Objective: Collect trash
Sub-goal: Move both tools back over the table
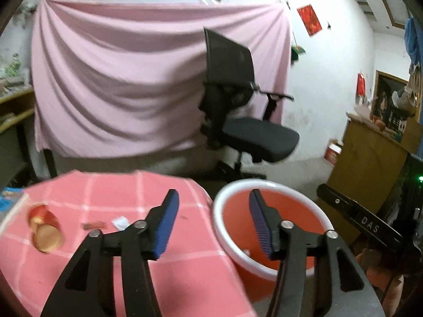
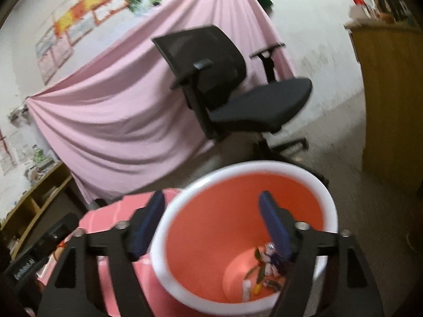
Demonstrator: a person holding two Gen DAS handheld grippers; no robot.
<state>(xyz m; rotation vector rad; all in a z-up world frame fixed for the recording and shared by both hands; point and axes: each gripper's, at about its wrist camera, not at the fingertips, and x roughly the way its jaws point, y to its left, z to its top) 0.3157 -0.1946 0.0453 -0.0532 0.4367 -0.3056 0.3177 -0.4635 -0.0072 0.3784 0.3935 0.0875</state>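
Note:
An orange trash bin with a white rim (image 1: 267, 185) stands beside a table under a pink checked cloth (image 1: 111, 192). On the cloth lie a red and gold paper cup on its side (image 1: 45, 227), a small white scrap (image 1: 120, 222) and a dark wrapper (image 1: 93, 225). My left gripper (image 1: 212, 212) is open and empty, over the gap between table edge and bin. My right gripper (image 2: 211, 215) is open and empty, straddling the rim of the bin (image 2: 253, 164). Several bits of trash (image 2: 264, 269) lie at the bin's bottom.
A black office chair (image 1: 238, 111) stands behind the bin before a hanging pink sheet (image 1: 127, 79). A wooden cabinet (image 1: 370, 158) is at the right. Low wooden shelves (image 2: 34, 203) are at the left. The other gripper's body (image 1: 357, 214) is at the right edge.

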